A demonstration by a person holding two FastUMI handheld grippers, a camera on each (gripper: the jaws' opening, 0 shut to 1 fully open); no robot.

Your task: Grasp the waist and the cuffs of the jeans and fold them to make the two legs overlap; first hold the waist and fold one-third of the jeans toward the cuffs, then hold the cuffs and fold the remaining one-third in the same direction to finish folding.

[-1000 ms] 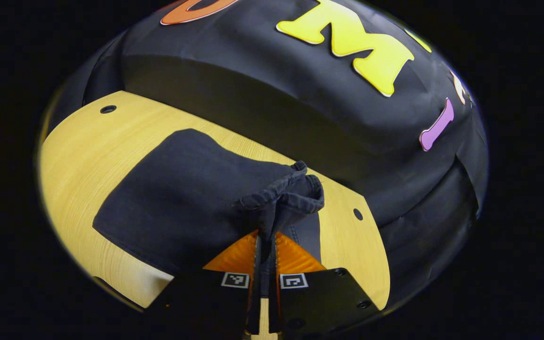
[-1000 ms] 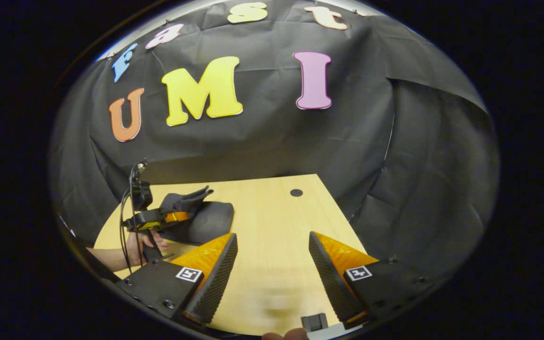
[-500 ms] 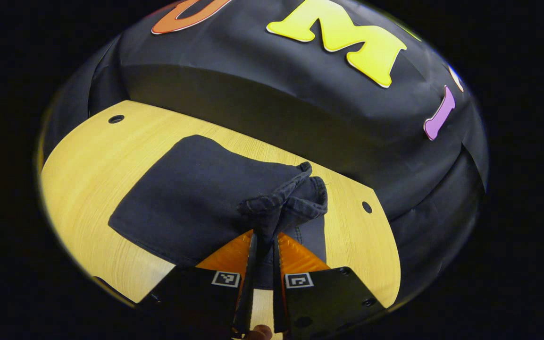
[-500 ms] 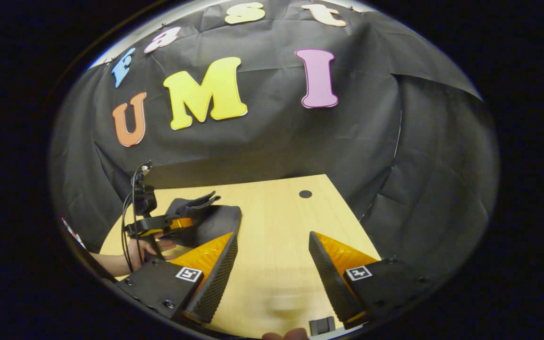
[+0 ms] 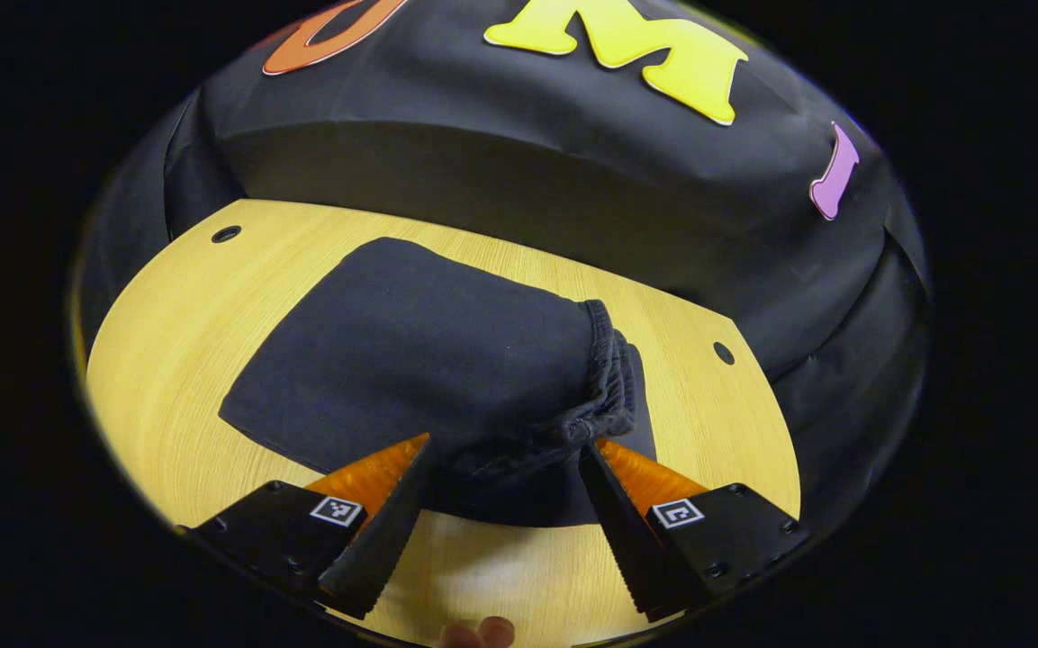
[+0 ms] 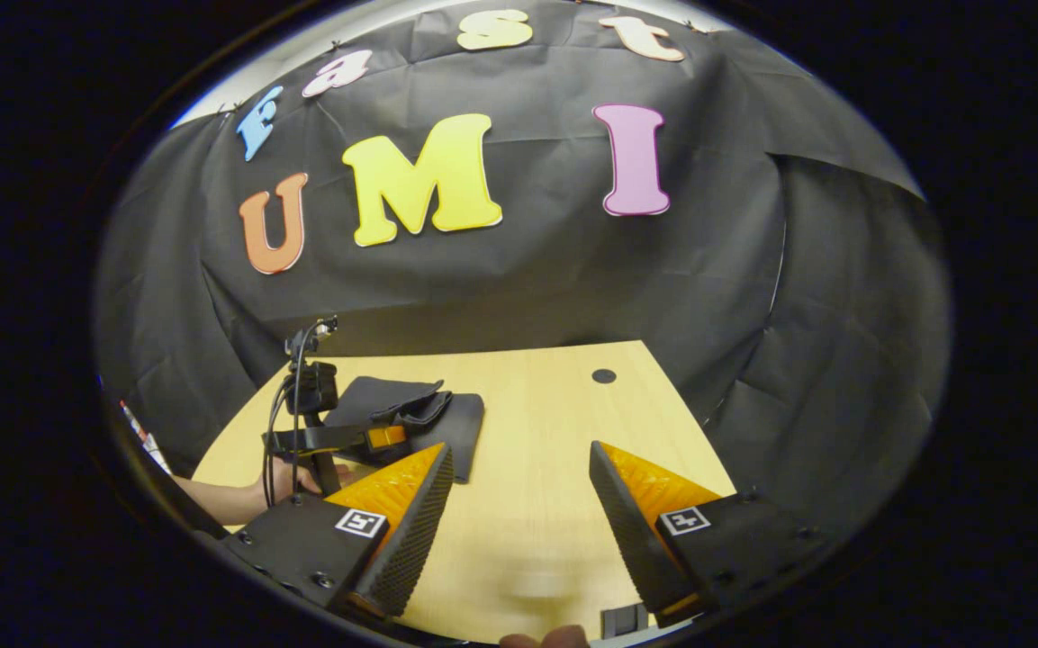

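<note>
The left tool [image 5: 500,450] has released the cuffs [image 5: 610,378], dropping them onto the folded jeans [image 5: 419,351] just ahead of its spread fingers. The right tool [image 6: 519,468] hangs released over bare counter [image 6: 528,423], well apart. The last fold looks done; next, withdraw or tidy the stack

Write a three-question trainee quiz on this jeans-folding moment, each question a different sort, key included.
1. True or false: the left hand-held gripper is clamped on the dark folded denim jeans.
2. The jeans lie on: A) light wooden table B) booth wall C) a chair.
3. Fill in: the right hand-held gripper hovers with jaws ____ over bare tabletop.

Key: 1 false, its jaws stand apart around the gathered cuff edge; 2 A; 3 open.
</note>
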